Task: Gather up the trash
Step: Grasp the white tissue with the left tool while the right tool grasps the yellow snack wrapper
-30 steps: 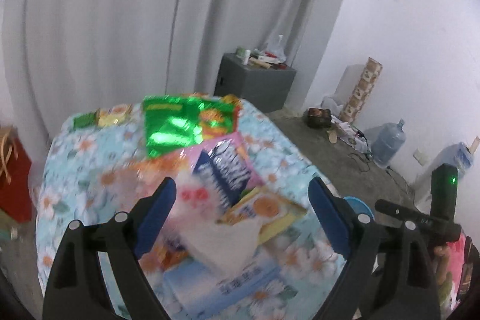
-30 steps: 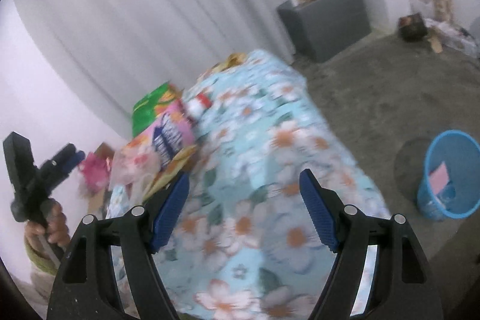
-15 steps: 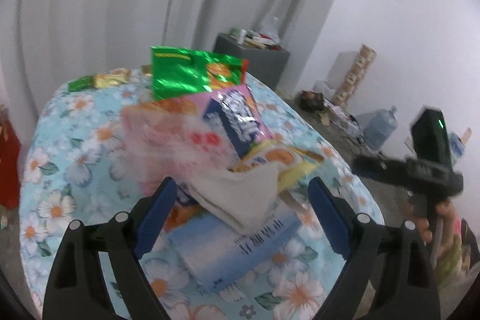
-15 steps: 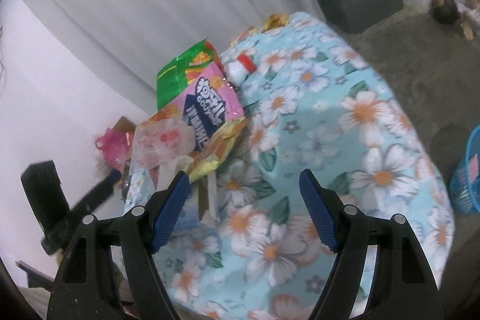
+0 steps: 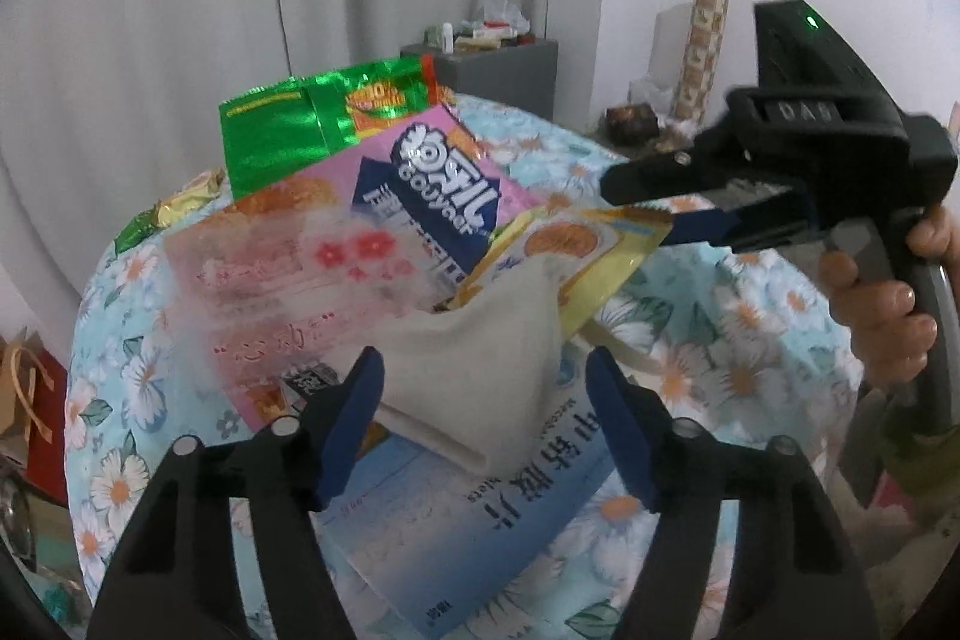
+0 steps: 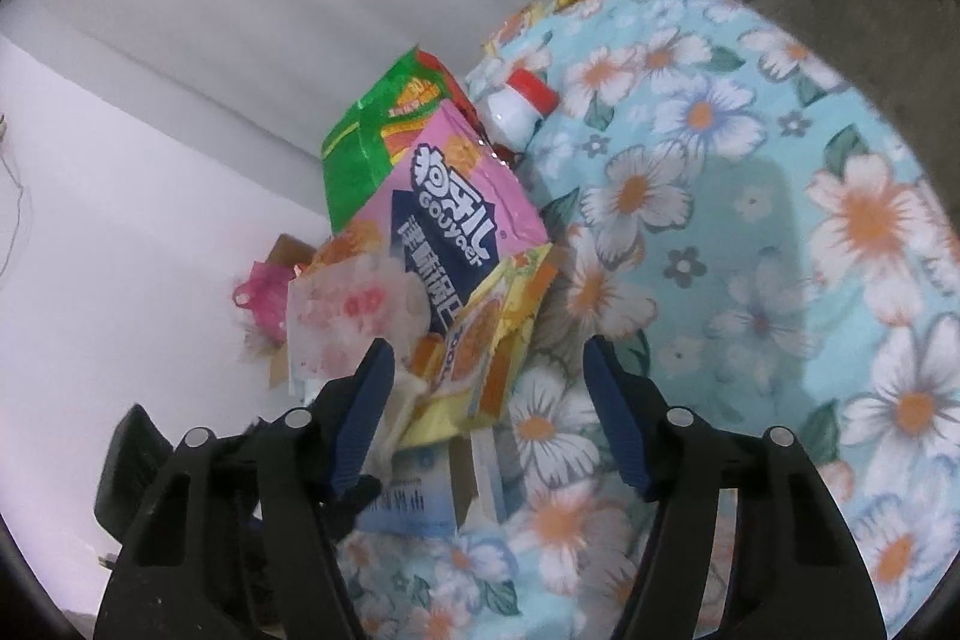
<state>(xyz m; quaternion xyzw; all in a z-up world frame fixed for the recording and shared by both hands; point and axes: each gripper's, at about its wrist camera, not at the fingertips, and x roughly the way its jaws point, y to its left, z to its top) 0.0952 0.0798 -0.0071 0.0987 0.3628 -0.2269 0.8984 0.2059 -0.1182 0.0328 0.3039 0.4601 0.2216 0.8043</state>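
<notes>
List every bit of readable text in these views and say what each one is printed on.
"Gouyoer", under large stylised Chinese characters: pink snack packet.
"DA9", as seen reversed: body of the right hand-held gripper.
Large dark Chinese characters, seen upside down and not clearly legible: light blue tissue pack.
Orange print: green foil bag, too blurred.
Red script: translucent wrapper, blurred.
</notes>
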